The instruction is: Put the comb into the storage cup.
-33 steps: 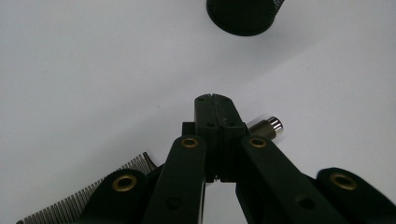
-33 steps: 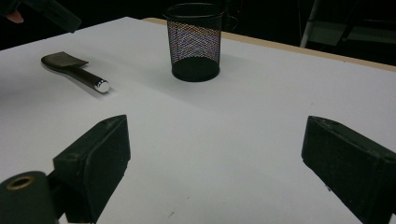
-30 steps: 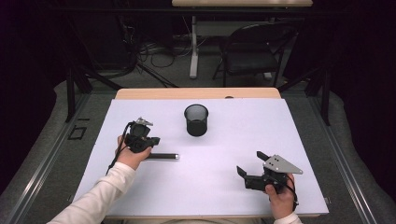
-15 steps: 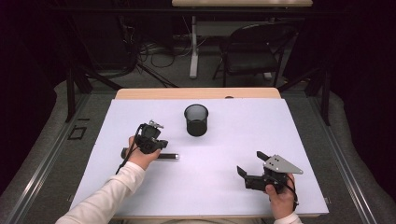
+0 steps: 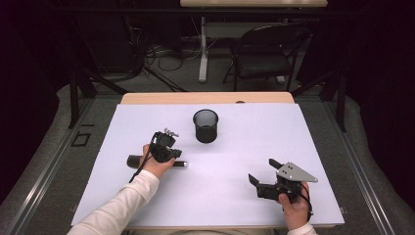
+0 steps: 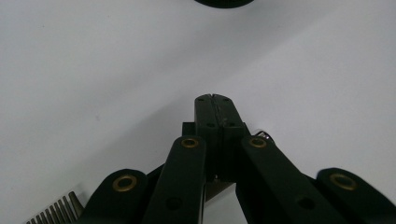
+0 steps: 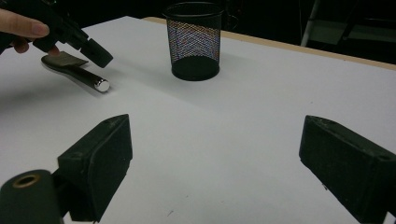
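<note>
A dark comb [image 5: 182,165] with a silver-capped handle lies on the white table [image 5: 235,147], left of centre. Its teeth [image 6: 53,212] show at the lower left of the left gripper view, and its capped handle [image 7: 91,80] in the right gripper view. My left gripper [image 5: 172,153] hovers just over the comb, jaws shut together with nothing between them [image 6: 215,100]. A black mesh cup [image 5: 205,126] stands upright behind it, toward the table's far edge. My right gripper [image 5: 263,171] rests low at the front right, jaws wide open and empty [image 7: 215,163].
The table's wooden far edge [image 5: 205,98] borders the white sheet. Beyond it stand a folding chair [image 5: 266,54] and a desk leg with cables on the floor. White surface lies bare between the cup [image 7: 194,39] and the right gripper.
The left hand has moved right and lower, from beside the comb's left end to over its middle. The right hand and the cup have stayed put.
</note>
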`<state>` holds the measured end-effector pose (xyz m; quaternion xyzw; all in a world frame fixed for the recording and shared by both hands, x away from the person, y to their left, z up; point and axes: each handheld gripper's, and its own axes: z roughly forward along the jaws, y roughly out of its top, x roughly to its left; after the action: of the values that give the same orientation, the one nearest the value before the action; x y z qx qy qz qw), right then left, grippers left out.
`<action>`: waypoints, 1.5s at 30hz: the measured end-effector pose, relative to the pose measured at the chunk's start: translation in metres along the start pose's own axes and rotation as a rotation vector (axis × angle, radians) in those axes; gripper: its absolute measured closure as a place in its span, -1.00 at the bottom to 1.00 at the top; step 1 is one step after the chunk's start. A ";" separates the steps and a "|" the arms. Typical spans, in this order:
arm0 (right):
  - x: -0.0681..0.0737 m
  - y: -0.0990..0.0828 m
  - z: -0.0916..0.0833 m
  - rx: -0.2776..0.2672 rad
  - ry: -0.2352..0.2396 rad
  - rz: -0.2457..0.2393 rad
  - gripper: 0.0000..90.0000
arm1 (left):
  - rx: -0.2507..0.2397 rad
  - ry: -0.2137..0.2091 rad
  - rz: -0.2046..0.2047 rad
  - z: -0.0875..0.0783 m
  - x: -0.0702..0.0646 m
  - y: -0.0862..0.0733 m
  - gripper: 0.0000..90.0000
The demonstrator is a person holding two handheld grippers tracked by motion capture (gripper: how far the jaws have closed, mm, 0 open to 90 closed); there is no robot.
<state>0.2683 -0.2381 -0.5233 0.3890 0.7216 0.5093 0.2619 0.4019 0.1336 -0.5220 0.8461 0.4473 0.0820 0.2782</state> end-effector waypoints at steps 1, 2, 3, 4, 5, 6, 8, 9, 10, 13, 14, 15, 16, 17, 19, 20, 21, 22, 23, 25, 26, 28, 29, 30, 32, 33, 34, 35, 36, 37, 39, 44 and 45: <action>0.000 0.000 0.000 -0.002 0.000 0.000 -0.79 | 0.003 0.000 0.001 0.001 0.000 0.000 1.00; 0.000 0.000 0.000 -0.002 0.001 0.000 -0.79 | 0.007 -0.002 0.002 0.002 0.000 0.000 1.00; 0.000 0.000 0.000 0.000 0.000 0.000 -0.79 | 0.008 -0.004 0.002 0.003 0.000 0.000 1.00; 0.000 0.000 0.000 0.000 -0.001 0.000 -0.79 | 0.008 -0.001 0.001 0.003 0.000 0.000 1.00; 0.000 0.000 0.000 0.000 -0.001 0.000 -0.79 | 0.008 -0.002 -0.002 0.004 -0.001 0.000 1.00; 0.000 0.000 0.000 -0.003 0.000 0.001 -0.79 | 0.007 -0.001 -0.003 0.005 -0.001 0.000 1.00; 0.000 0.000 0.000 -0.003 0.000 0.000 -0.79 | 0.012 -0.007 -0.004 0.007 -0.002 0.000 1.00; 0.000 0.000 0.000 -0.003 0.000 0.000 -0.79 | 0.014 -0.007 -0.004 0.009 -0.002 0.000 1.00; 0.000 0.000 0.000 -0.003 0.000 0.001 -0.79 | 0.018 -0.007 -0.003 0.009 -0.002 0.000 1.00; 0.000 0.000 0.000 -0.003 0.000 0.002 -0.79 | 0.022 -0.011 -0.004 0.012 -0.004 -0.001 1.00; 0.000 0.000 0.000 -0.004 0.001 0.003 -0.79 | 0.022 -0.010 -0.001 0.012 -0.004 -0.001 1.00; 0.000 0.000 0.000 -0.004 0.001 0.003 -0.79 | 0.024 -0.012 -0.003 0.013 -0.005 -0.001 1.00; 0.000 0.000 0.000 -0.004 0.000 0.003 -0.79 | 0.027 -0.014 0.000 0.014 -0.006 -0.002 1.00; 0.000 0.000 0.000 -0.004 0.000 0.002 -0.79 | 0.031 -0.017 0.001 0.015 -0.006 -0.002 1.00; 0.000 0.000 0.000 -0.004 0.001 0.004 -0.79 | 0.034 -0.016 0.007 0.016 -0.007 -0.002 1.00; 0.000 0.000 0.000 -0.005 0.001 0.002 -0.79 | 0.034 -0.017 0.005 0.016 -0.007 -0.002 1.00; 0.000 0.000 0.000 -0.005 0.001 0.002 -0.79 | 0.035 -0.018 0.005 0.016 -0.008 -0.002 1.00; 0.000 0.000 0.000 -0.005 0.001 0.003 -0.79 | 0.036 -0.017 0.005 0.016 -0.008 -0.002 1.00; 0.000 0.000 0.000 -0.005 0.001 0.003 -0.79 | 0.038 -0.015 0.005 0.017 -0.008 -0.003 1.00; 0.000 0.000 -0.001 -0.005 -0.001 0.004 -0.79 | 0.044 -0.017 0.009 0.017 -0.008 -0.003 1.00; 0.000 0.000 -0.001 -0.004 0.000 0.001 -0.79 | 0.044 -0.019 0.007 0.017 -0.009 -0.003 1.00; 0.000 0.000 -0.001 -0.007 0.000 0.003 -0.79 | 0.044 -0.022 0.009 0.016 -0.009 -0.004 1.00; 0.000 0.000 -0.001 -0.003 -0.001 0.003 -0.79 | 0.043 -0.020 0.011 0.016 -0.010 -0.004 1.00; 0.000 0.000 -0.001 -0.003 -0.001 0.003 -0.79 | 0.043 -0.022 0.014 0.015 -0.010 -0.005 1.00; 0.000 0.000 -0.001 -0.004 0.000 0.003 -0.79 | 0.046 -0.030 0.015 0.015 -0.011 -0.006 1.00; 0.000 0.000 -0.001 -0.002 0.001 0.003 -0.79 | 0.048 -0.033 0.017 0.015 -0.011 -0.006 1.00; 0.000 0.000 -0.001 -0.004 0.000 0.003 -0.79 | 0.051 -0.032 0.019 0.014 -0.011 -0.006 1.00; 0.000 0.000 -0.001 -0.005 -0.001 0.004 -0.79 | 0.051 -0.032 0.020 0.014 -0.012 -0.007 1.00; 0.000 0.000 0.000 -0.005 0.000 0.004 -0.79 | 0.053 -0.032 0.021 0.014 -0.012 -0.008 1.00; 0.000 0.000 0.000 -0.005 0.000 0.004 -0.79 | 0.055 -0.034 0.022 0.014 -0.012 -0.008 1.00; 0.000 0.000 -0.001 -0.003 0.001 0.002 -0.79 | 0.056 -0.038 0.024 0.013 -0.013 -0.009 1.00; 0.000 0.000 -0.001 -0.003 0.000 0.003 -0.79 | 0.060 -0.044 0.024 0.011 -0.012 -0.012 1.00; 0.000 0.000 -0.001 -0.003 0.001 0.003 -0.79 | 0.061 -0.044 0.023 0.011 -0.012 -0.013 1.00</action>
<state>0.2675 -0.2385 -0.5228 0.3894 0.7204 0.5108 0.2616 0.3895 0.1254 -0.5367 0.8609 0.4333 0.0529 0.2613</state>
